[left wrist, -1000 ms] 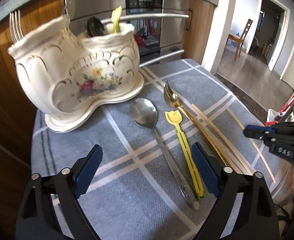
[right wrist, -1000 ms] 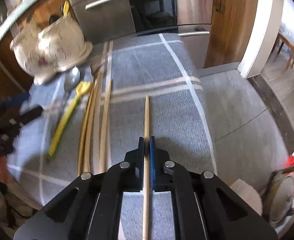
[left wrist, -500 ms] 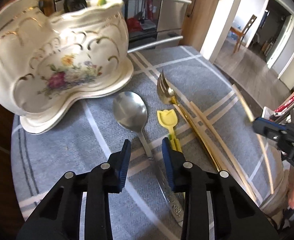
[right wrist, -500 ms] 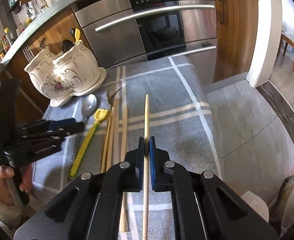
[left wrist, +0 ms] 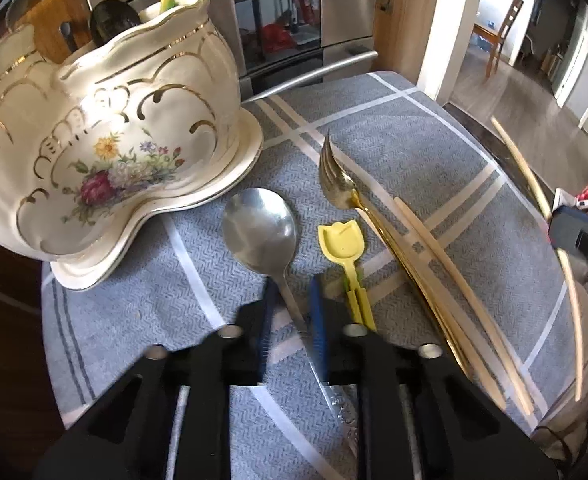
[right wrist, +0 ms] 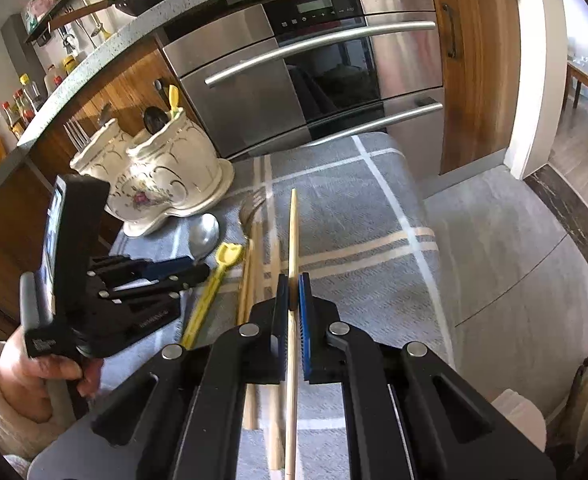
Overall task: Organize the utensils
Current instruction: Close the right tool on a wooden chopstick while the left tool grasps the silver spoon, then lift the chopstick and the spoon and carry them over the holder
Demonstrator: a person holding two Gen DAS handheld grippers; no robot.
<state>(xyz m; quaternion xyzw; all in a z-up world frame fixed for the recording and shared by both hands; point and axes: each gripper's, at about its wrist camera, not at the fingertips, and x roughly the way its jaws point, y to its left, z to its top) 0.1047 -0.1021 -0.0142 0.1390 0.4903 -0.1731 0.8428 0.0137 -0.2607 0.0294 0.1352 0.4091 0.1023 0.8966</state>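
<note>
Your right claw [right wrist: 293, 300] pinches a chopstick [right wrist: 292, 240] lifted off the tabletop [right wrist: 373, 220], long axis straight ahead along the fingers, while your left claw [left wrist: 292, 300] straddles the silver spoon's [left wrist: 260, 226] handle, nearly pressed together, bowl pointing ahead toward the ceramic holder [left wrist: 94, 140].

Home kitchen, built-in oven [right wrist: 325, 68], stone countertop [right wrist: 94, 60]
</note>
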